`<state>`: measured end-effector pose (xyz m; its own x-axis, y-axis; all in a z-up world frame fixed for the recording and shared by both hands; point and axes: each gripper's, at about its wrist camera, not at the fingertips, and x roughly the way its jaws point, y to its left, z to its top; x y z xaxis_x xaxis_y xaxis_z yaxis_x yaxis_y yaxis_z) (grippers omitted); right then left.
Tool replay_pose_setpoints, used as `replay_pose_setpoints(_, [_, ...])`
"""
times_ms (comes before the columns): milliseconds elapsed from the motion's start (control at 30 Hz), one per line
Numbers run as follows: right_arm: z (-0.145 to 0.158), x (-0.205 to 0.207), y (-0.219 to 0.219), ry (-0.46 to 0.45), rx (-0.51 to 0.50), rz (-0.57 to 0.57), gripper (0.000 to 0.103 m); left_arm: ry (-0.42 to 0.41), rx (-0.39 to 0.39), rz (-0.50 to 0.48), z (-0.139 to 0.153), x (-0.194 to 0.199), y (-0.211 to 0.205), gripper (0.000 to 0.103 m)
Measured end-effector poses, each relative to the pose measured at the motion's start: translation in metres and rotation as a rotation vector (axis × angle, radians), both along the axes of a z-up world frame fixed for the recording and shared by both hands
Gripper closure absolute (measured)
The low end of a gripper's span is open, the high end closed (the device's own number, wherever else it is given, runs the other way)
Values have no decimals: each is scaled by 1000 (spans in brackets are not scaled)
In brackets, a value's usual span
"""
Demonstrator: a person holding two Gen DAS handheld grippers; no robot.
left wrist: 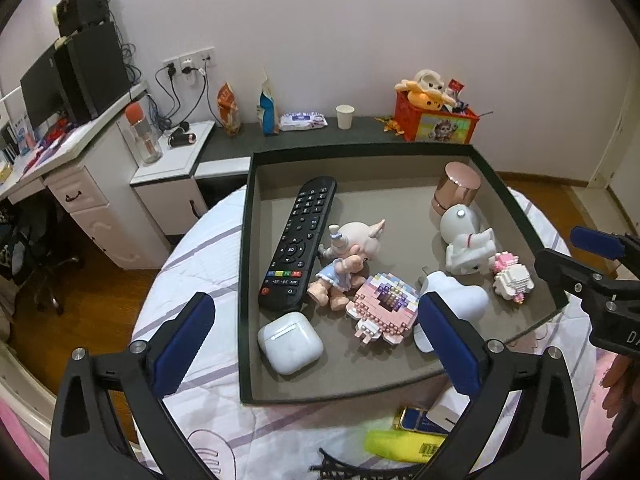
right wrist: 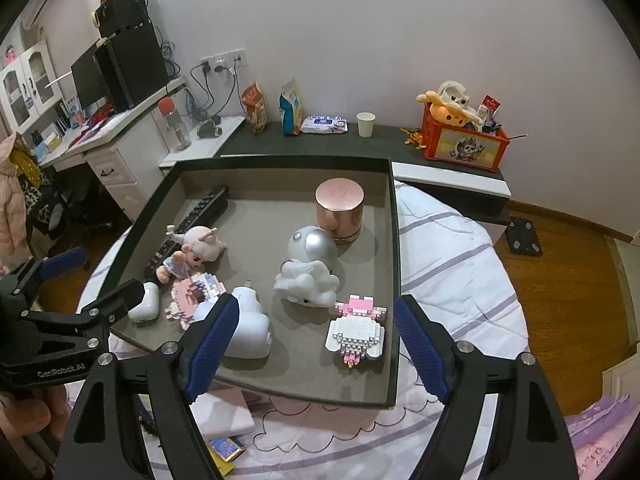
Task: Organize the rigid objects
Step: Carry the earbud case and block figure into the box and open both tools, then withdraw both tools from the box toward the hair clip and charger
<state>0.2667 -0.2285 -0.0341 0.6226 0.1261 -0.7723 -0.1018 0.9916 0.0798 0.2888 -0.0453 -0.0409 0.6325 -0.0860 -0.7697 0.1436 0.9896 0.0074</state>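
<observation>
A shallow dark-rimmed tray [left wrist: 245, 280] with a grey floor is seen resting on a white, purple-striped bed [left wrist: 200, 248], and the rigid things are gathered inside it. Along the tray's 9 o'clock side a black remote [left wrist: 298, 246] is laid lengthwise, with a white earbud case [left wrist: 290, 342] just below it toward 7 o'clock. Beside the remote, near the centre, a pink doll [left wrist: 348, 256] is seen lying down, and a pink brick figure [left wrist: 384, 312] is set just at its feet. A white cloud-shaped piece [left wrist: 456, 294] is found next, toward 5 o'clock. At 1 o'clock a rose-gold jar [right wrist: 340, 210] stands upright, with a white round-headed toy [right wrist: 310, 268] tipped over just in front of it, and a white and pink brick figure [right wrist: 356, 330] is placed near the 4 o'clock edge. The left tool [left wrist: 316, 344] is held above the tray's near edge with its blue-padded fingers wide apart and nothing between them. The right tool [right wrist: 316, 348] is likewise held spread apart and unloaded, the brick figure being framed between its fingers. On the bed below the tray, a yellow item [left wrist: 404, 446] and a blue and gold card [left wrist: 420, 424] are partly seen.
</observation>
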Motion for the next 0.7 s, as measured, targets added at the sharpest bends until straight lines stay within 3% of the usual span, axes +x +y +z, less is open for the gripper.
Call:
replay_pose_setpoints(433, [39,-84,5,-129,41,-12,21,-84,-61,31,42,-77,33,0])
replay_pose_setpoints(700, [45,-140,16,-174,49,19,21,-75,-112,79,30,-133,55,0])
